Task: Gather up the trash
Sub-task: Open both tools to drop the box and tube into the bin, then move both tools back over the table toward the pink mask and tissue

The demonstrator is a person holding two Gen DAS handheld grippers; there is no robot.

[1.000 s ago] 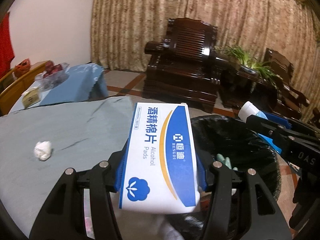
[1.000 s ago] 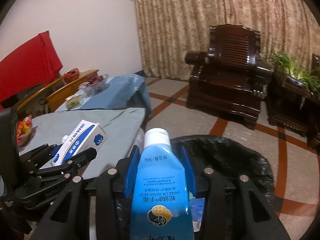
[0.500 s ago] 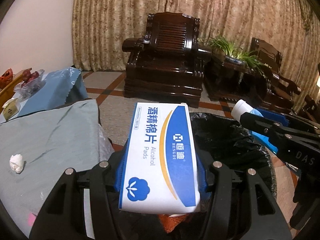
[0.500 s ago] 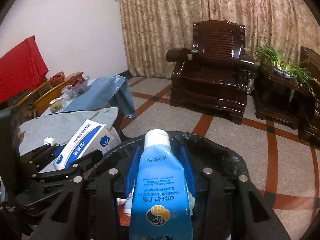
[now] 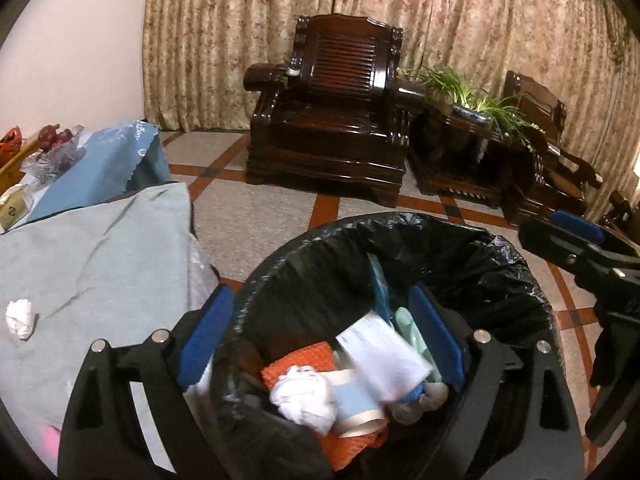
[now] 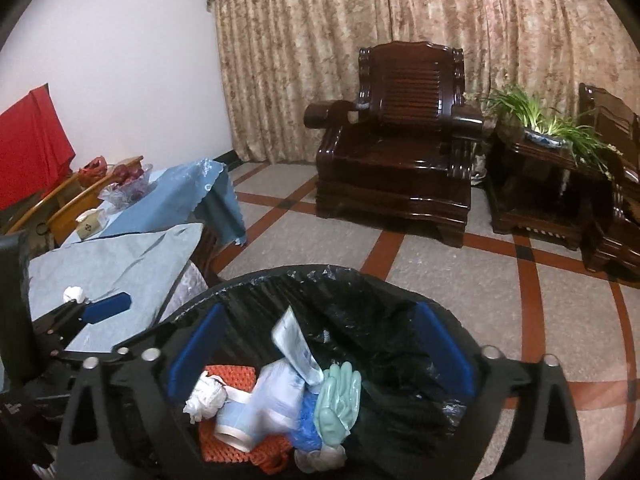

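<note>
A: Trash: tissue wad (image 5: 21,318) on grey cloth (image 5: 100,256), far left of bin (image 5: 520,276).
B: Light, soft, crushable; best pinched across the middle.
A: Left gripper (image 5: 320,344) spread wide, empty, over bin.
B: Right gripper (image 6: 316,348) likewise agape, holding nothing.

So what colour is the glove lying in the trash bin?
Pale mint green: the glove in the trash bin shows best in the right wrist view.

Black-lined bin (image 5: 500,264) holding mixed trash (image 6: 280,396) (gloves, wads), crumpled tissue (image 5: 21,318) on table
</note>
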